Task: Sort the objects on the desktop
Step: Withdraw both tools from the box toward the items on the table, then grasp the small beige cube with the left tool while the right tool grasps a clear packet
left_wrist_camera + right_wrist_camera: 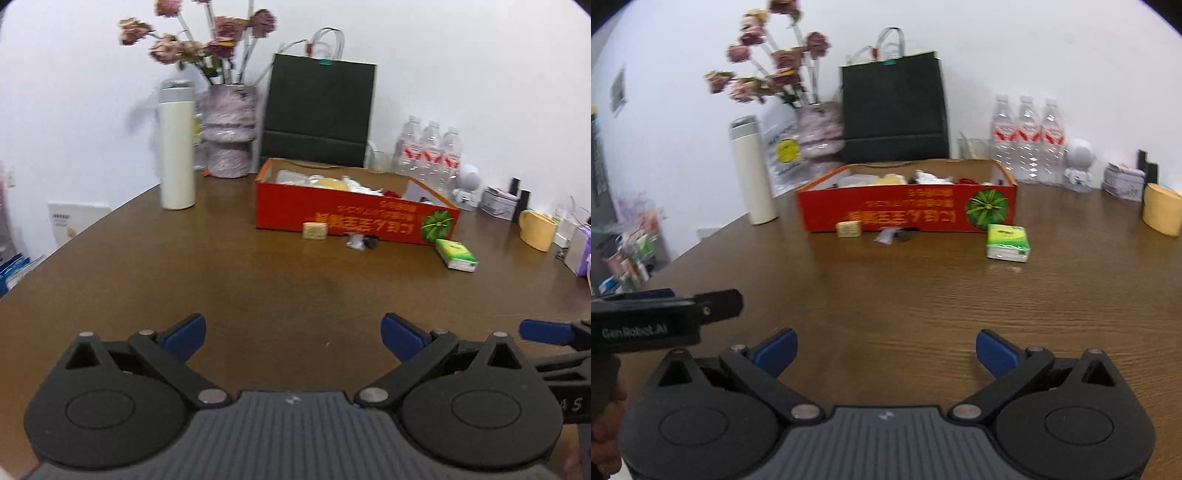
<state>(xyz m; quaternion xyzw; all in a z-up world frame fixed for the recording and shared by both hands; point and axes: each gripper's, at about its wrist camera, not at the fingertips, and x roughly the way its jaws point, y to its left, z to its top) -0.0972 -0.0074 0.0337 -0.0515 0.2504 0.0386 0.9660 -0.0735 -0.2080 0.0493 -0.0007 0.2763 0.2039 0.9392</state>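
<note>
Both the left claw [293,338] and right claw [886,352] hang wide open and empty over the brown wooden counter [258,288], apparently approaching the green tissue pack [1006,243], tan block [849,229] and dark wrapped bits [894,235] beside the red cardboard box [908,208], so next comes reaching one.

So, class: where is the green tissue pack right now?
The tissue pack lies on the table, just in front of the red box's right end, right of centre in both views.
</note>
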